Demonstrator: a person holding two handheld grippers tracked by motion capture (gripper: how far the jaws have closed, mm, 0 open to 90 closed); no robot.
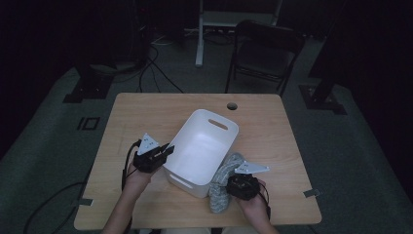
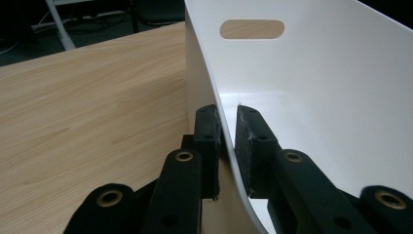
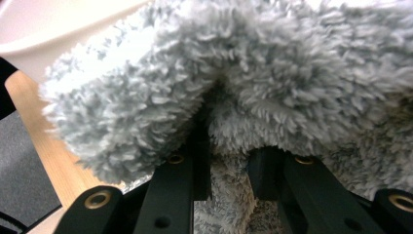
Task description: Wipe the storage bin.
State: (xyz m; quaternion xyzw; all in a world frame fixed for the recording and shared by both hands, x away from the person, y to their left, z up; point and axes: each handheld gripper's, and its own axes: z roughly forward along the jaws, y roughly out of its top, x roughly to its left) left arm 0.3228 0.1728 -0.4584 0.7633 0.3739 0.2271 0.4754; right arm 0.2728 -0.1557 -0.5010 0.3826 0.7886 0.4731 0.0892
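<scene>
A white plastic bin (image 1: 204,146) with slot handles stands on the wooden table (image 1: 146,117), tilted a bit toward the left. My left gripper (image 1: 165,151) is shut on the bin's left wall (image 2: 214,97), one jaw outside and one inside. A fluffy grey cloth (image 1: 225,183) lies on the table against the bin's right side. My right gripper (image 1: 238,181) is shut on a fold of that grey cloth (image 3: 234,87), whose pile bulges over the jaws. The white bin's rim (image 3: 48,34) shows at the upper left of the right gripper view.
A dark folding chair (image 1: 265,53) and a white stand leg (image 1: 199,34) are beyond the table's far edge. A round hole (image 1: 232,106) sits in the table near its far side. Cables run on the floor at left.
</scene>
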